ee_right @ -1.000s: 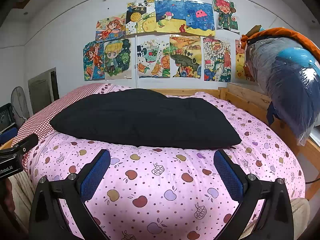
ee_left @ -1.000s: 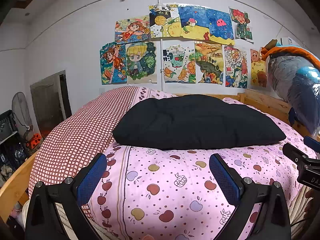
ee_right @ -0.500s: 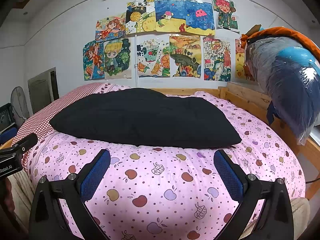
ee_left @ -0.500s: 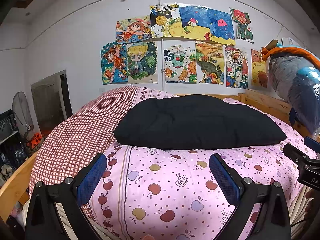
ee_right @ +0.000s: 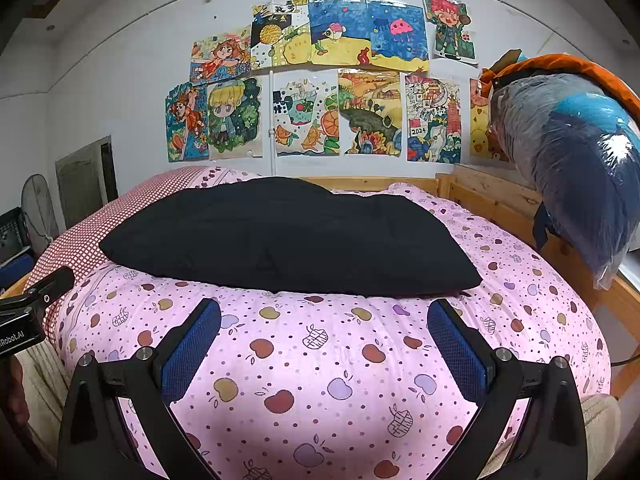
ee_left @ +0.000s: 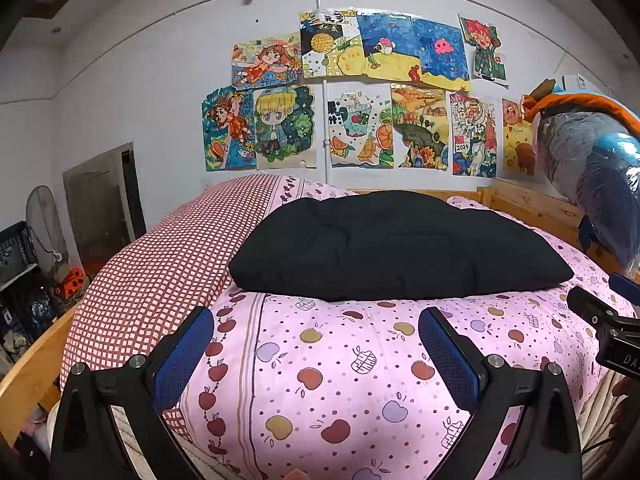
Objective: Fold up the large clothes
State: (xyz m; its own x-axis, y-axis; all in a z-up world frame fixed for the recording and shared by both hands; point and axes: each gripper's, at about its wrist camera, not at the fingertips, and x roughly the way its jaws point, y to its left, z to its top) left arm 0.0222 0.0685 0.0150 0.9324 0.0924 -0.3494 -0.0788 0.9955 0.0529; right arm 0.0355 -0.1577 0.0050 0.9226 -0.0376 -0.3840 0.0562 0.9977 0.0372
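Observation:
A large black garment (ee_left: 396,246) (ee_right: 288,236) lies folded into a thick flat rectangle on the pink apple-print quilt (ee_left: 344,364) (ee_right: 320,360). My left gripper (ee_left: 316,332) hovers open above the quilt's near edge, short of the garment's front edge, with nothing between its blue pads. My right gripper (ee_right: 324,326) is likewise open and empty, just in front of the garment. Each gripper's body shows at the edge of the other's view: the right one (ee_left: 608,320), the left one (ee_right: 28,308).
A red checked pillow or quilt (ee_left: 160,272) lies along the left of the bed. The wooden bed frame (ee_right: 492,200) runs along the back and right. A plastic-wrapped blue and orange bundle (ee_right: 568,152) hangs over the right rail. Drawings cover the wall; a fan (ee_left: 44,224) stands at left.

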